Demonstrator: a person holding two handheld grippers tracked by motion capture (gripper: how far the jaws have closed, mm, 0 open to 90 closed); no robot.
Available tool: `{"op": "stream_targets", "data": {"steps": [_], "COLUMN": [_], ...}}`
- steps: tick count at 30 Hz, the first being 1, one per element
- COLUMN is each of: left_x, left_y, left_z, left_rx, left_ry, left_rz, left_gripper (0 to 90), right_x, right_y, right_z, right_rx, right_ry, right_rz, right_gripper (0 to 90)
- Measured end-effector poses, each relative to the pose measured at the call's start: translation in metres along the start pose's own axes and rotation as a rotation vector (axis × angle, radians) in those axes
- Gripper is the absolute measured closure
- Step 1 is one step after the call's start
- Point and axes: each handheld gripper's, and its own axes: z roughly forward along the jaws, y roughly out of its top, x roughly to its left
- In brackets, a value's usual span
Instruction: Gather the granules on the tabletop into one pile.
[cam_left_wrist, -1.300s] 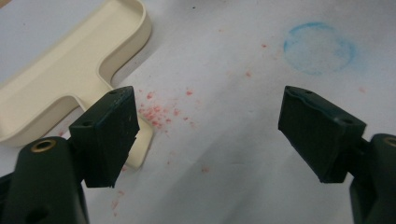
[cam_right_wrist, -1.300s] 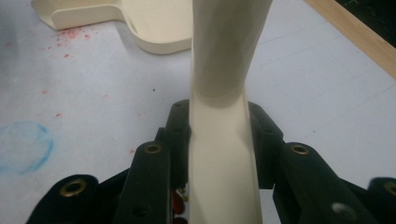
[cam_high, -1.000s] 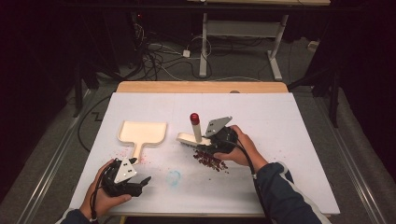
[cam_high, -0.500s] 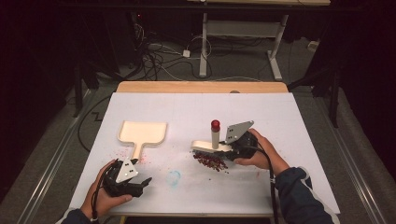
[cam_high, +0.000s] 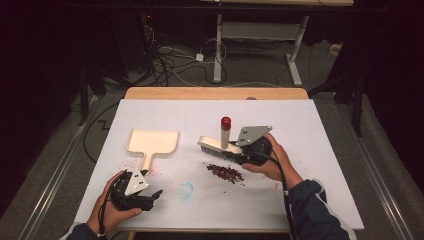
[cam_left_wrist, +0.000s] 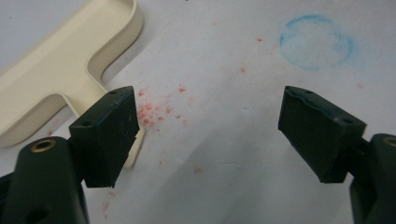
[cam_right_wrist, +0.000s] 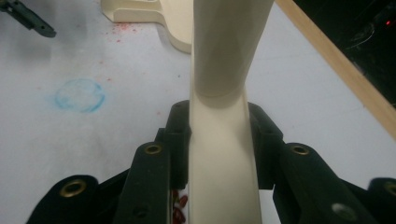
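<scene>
Carried rightward across the white bench (cam_high: 320, 150), the brush (cam_high: 220, 145) now sits just behind the dark crumbs (cam_high: 226, 173), its stiff, light handle clenched in the right hand-held gripper (cam_right_wrist: 217, 154). Left hand-held gripper (cam_left_wrist: 210, 135) gapes released beside the dustpan (cam_high: 150, 142), best gripped by its handle.

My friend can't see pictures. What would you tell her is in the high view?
A person's right gripper clamps a cream brush with a red-tipped handle, held just behind a pile of dark red bits on a white table. To the left lies a cream dustpan, and the left gripper rests open near the front edge.
</scene>
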Motion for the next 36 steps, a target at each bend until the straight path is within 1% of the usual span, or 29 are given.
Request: {"op": "stream_targets", "data": {"steps": [3, 7, 8, 11, 12, 15, 17, 18, 19, 20, 21, 23, 24, 25, 26, 27, 28, 31, 33, 34, 36], "left_x": [0.0, 0.001, 0.001, 0.001, 0.001, 0.001, 0.001, 0.001, 0.0, 0.0, 0.0, 0.0, 0.0, 0.0, 0.0, 0.0, 0.0, -0.001, 0.0, 0.0, 0.0], "left_y": [0.0, -0.002, -0.002, -0.002, -0.003, -0.003, -0.003, -0.003, -0.003, -0.003, -0.003, -0.003, -0.002, -0.002, -0.002, -0.002, -0.002, -0.002, -0.002, -0.002, -0.002], "left_z": [-0.001, -0.001, -0.001, -0.001, -0.002, -0.003, -0.003, -0.003, -0.003, -0.002, -0.002, -0.002, -0.001, -0.001, -0.001, -0.001, -0.001, 0.0, -0.001, 0.0, 0.0], "left_rx": [-0.002, 0.004, 0.002, 0.002, 0.004, -0.003, 0.0, 0.001, 0.007, 0.007, 0.007, 0.008, 0.004, 0.006, 0.008, 0.008, 0.012, 0.012, 0.012, 0.012, 0.011], "left_ry": [0.003, -0.001, 0.003, 0.003, -0.001, 0.005, 0.006, 0.006, -0.001, -0.001, 0.0, -0.003, 0.001, 0.003, 0.003, 0.001, -0.005, -0.004, -0.004, -0.003, -0.003], "left_rz": [0.0, -0.013, -0.005, -0.005, -0.013, -0.005, -0.006, -0.004, -0.012, -0.011, -0.011, -0.014, -0.007, -0.005, -0.004, -0.005, -0.014, -0.016, -0.016, -0.017, -0.018], "left_gripper": [19.4, 19.4, 19.4, 19.3, 19.4, 19.3, 19.4, 19.4, 19.4, 19.4, 19.4, 19.4, 19.4, 19.4, 19.3, 19.4, 19.4, 19.4, 19.4, 19.3, 19.4], "right_x": [0.002, 0.004, 0.005, 0.009, 0.01, 0.015, 0.018, 0.018, 0.019, 0.019, 0.019, 0.018, 0.018, 0.018, 0.017, 0.018, 0.018, 0.017, 0.017, 0.016, 0.014], "right_y": [0.012, 0.02, 0.022, 0.024, 0.024, 0.021, 0.018, 0.016, 0.014, 0.012, 0.01, 0.004, 0.002, -0.001, -0.003, -0.005, -0.008, -0.014, -0.018, -0.019, -0.022], "right_z": [0.014, 0.036, 0.041, 0.053, 0.056, 0.061, 0.059, 0.057, 0.055, 0.052, 0.05, 0.044, 0.041, 0.038, 0.035, 0.031, 0.028, 0.016, 0.009, 0.005, -0.002], "right_rx": [0.004, 0.024, 0.033, 0.056, 0.064, 0.083, 0.084, 0.087, 0.086, 0.091, 0.09, 0.099, 0.102, 0.093, 0.097, 0.093, 0.091, 0.077, 0.072, 0.07, 0.047], "right_ry": [-0.01, 0.001, 0.002, 0.02, 0.033, 0.064, 0.095, 0.11, 0.115, 0.121, 0.123, 0.134, 0.141, 0.144, 0.148, 0.143, 0.143, 0.122, 0.091, 0.079, 0.064], "right_rz": [-0.04, -0.085, -0.097, -0.133, -0.141, -0.172, -0.178, -0.193, -0.2, -0.209, -0.206, -0.222, -0.223, -0.22, -0.231, -0.226, -0.233, -0.242, -0.244, -0.234, -0.218], "right_gripper": [67.5, 67.5, 67.5, 67.5, 67.5, 67.5, 67.6, 67.5, 67.5, 67.5, 67.5, 67.5, 67.5, 67.5, 67.5, 67.5, 67.5, 67.5, 67.5, 67.5, 67.5]}}
